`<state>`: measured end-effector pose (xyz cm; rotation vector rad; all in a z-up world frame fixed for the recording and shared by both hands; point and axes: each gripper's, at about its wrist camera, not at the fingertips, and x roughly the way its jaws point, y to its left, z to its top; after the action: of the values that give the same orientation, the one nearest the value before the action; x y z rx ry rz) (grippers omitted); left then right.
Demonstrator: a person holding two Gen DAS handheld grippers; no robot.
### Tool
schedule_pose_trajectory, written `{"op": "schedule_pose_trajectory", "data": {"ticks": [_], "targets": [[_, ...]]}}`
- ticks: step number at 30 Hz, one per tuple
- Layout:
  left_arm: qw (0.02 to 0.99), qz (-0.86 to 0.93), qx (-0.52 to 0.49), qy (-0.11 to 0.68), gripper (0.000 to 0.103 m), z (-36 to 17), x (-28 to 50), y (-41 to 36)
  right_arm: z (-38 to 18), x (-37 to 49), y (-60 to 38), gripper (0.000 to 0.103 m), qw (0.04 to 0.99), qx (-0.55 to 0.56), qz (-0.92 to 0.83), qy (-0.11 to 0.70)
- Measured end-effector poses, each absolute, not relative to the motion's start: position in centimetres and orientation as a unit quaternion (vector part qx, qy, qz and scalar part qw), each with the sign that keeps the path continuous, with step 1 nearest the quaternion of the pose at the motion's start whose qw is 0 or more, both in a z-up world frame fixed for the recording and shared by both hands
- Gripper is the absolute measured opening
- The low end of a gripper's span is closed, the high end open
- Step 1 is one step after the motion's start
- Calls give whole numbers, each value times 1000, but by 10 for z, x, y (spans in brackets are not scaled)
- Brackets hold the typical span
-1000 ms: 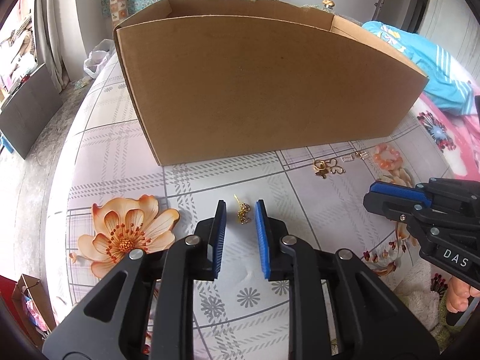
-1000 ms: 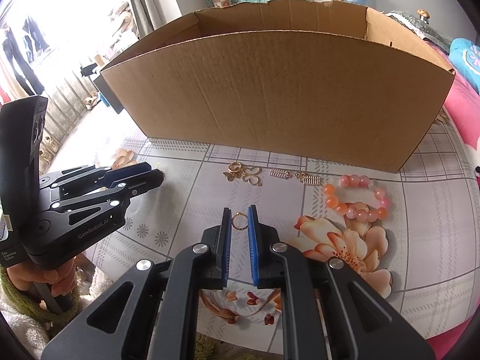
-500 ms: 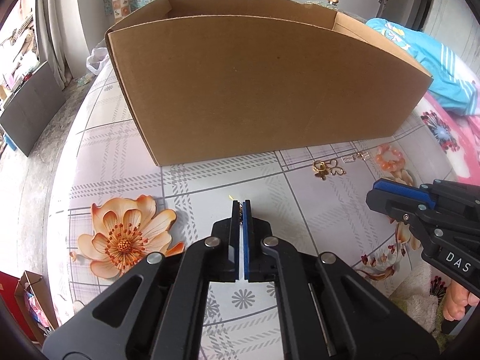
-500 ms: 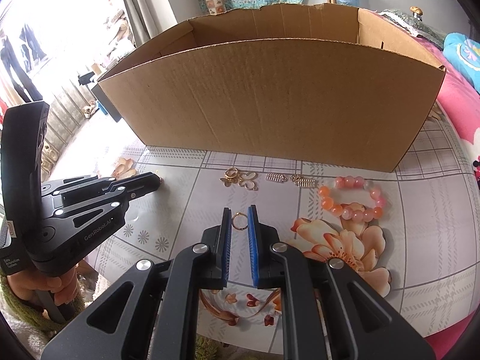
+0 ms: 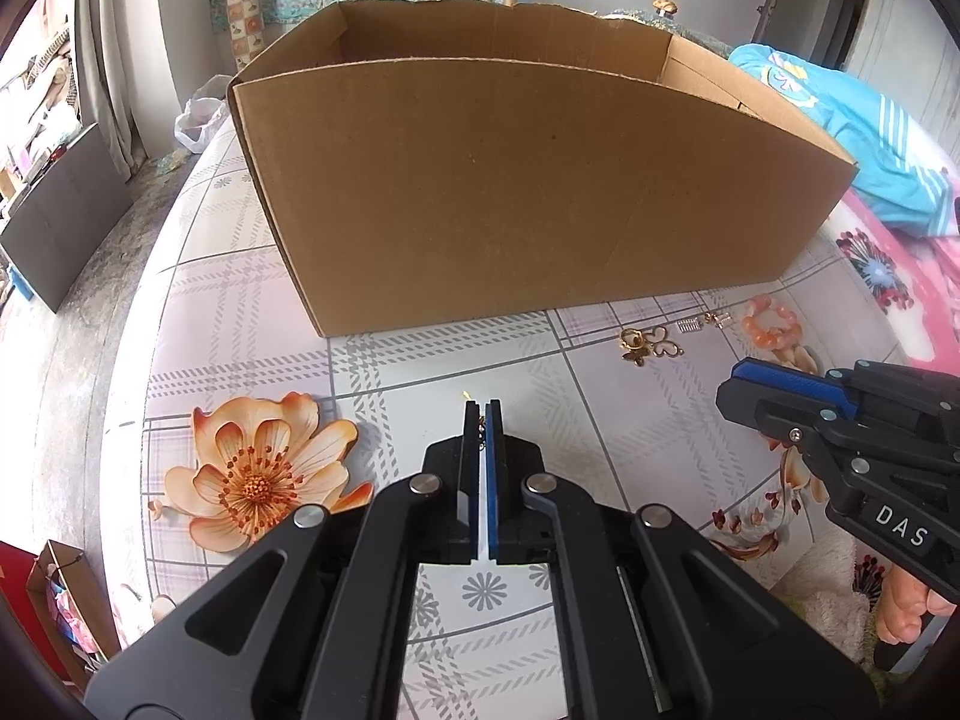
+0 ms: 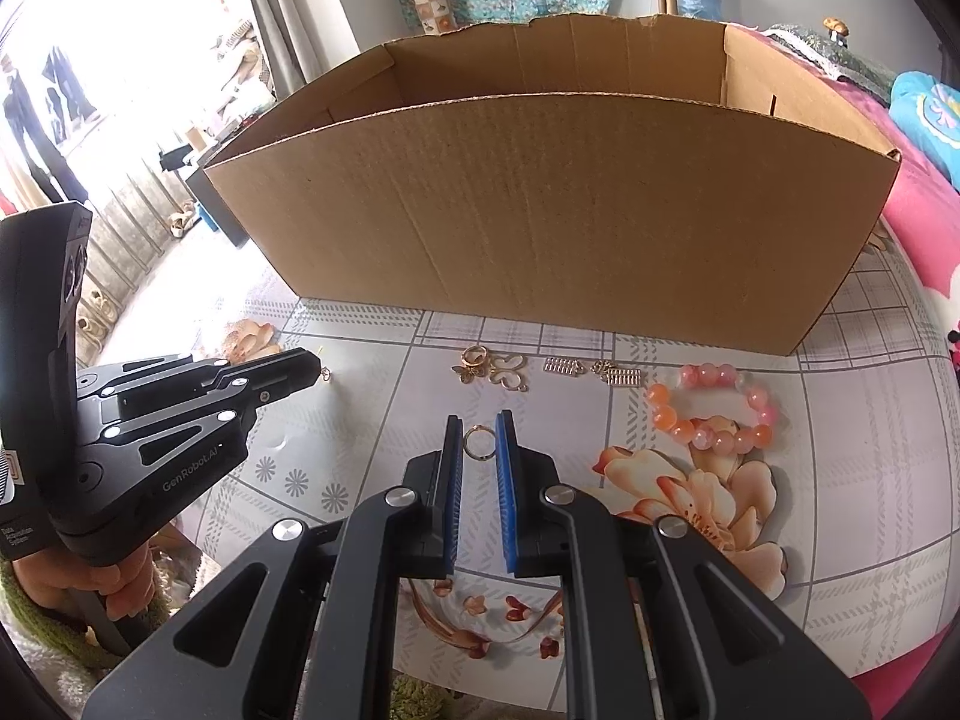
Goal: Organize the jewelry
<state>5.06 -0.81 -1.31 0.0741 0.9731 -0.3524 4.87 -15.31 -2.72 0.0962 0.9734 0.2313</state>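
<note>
My left gripper (image 5: 478, 409) is shut on a small gold earring (image 5: 480, 429), of which only a thin gold tip and a few links show between the pads. From the right wrist view the left gripper (image 6: 315, 365) has the earring (image 6: 326, 373) hanging at its tip. My right gripper (image 6: 479, 420) is shut on a thin gold ring (image 6: 479, 429), held upright between the blue pads just above the tablecloth. In the left wrist view the right gripper (image 5: 737, 383) sits to the right. An open cardboard box (image 5: 540, 192) (image 6: 540, 210) stands behind both.
Gold butterfly charms (image 6: 495, 369) (image 5: 651, 348), small clasps (image 6: 600, 369) and an orange-pink bead bracelet (image 6: 714, 405) (image 5: 771, 324) lie in front of the box. The floral tablecloth (image 5: 252, 474) covers the table; its left edge drops to the floor. Bedding lies at the right.
The left jaws have closed from open around the earring to shut on it. The right gripper keeps its hold on the ring and has not moved.
</note>
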Motion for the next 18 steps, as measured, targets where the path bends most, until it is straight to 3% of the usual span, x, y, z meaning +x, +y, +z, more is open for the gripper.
{"op": "schedule_pose_trajectory", "data": {"ticks": [18], "targets": [[875, -171, 36, 452, 1, -1, 40, 2, -20, 41, -151, 11, 883, 46, 117, 453]]}}
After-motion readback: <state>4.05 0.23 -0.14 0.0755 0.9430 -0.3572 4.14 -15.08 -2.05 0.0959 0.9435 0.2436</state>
